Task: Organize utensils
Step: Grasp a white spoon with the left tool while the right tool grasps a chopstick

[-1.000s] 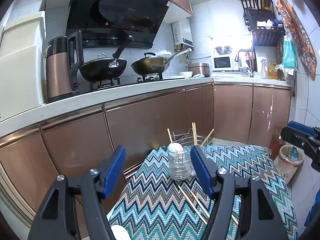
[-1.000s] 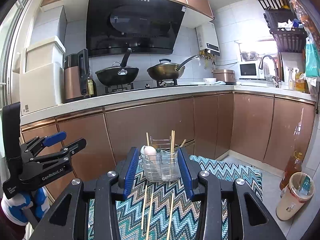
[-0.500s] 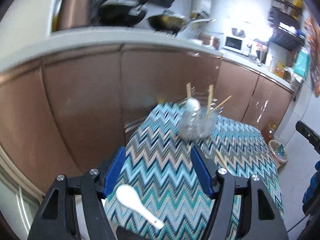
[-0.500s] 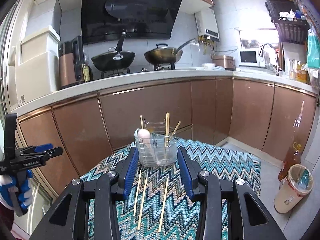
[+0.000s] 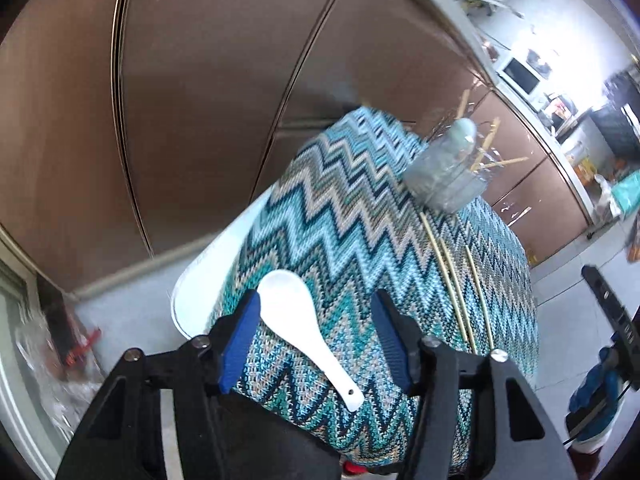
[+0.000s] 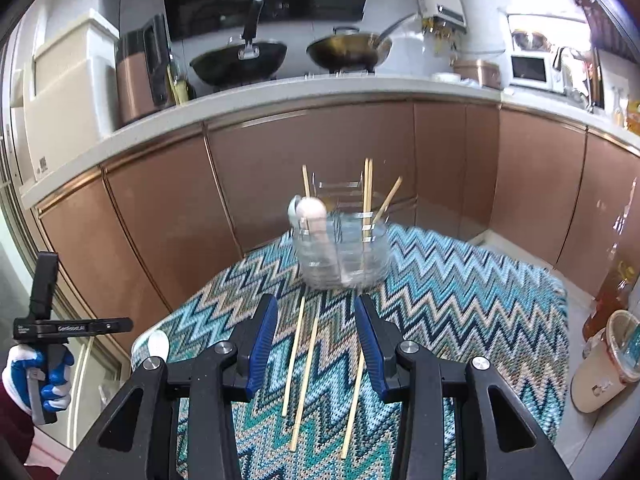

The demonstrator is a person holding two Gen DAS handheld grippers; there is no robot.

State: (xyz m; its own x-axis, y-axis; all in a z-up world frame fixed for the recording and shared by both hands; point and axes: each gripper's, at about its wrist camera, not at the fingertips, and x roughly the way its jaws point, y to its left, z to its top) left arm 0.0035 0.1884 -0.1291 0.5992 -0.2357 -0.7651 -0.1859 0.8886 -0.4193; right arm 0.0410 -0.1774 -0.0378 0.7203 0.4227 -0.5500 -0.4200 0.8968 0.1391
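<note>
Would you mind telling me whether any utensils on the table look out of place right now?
Yes. A white ceramic spoon lies loose at the cloth's near edge, between the closing jaws of the left hand-held gripper, which do not touch it. Three chopsticks lie flat on the zigzag tablecloth instead of standing in the clear utensil holder.

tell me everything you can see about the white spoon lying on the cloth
The spoon is a glossy white soup spoon, ceramic by its look, with a deep oval bowl and a short handle that has a small hole near its end. It lies flat on the zigzag cloth near the table's edge, bowl up. It sits between the left gripper's blue fingers, whose jaws are closing; the bowl lies right beside the left-hand finger, contact unclear. In the right wrist view only its bowl shows.
</note>
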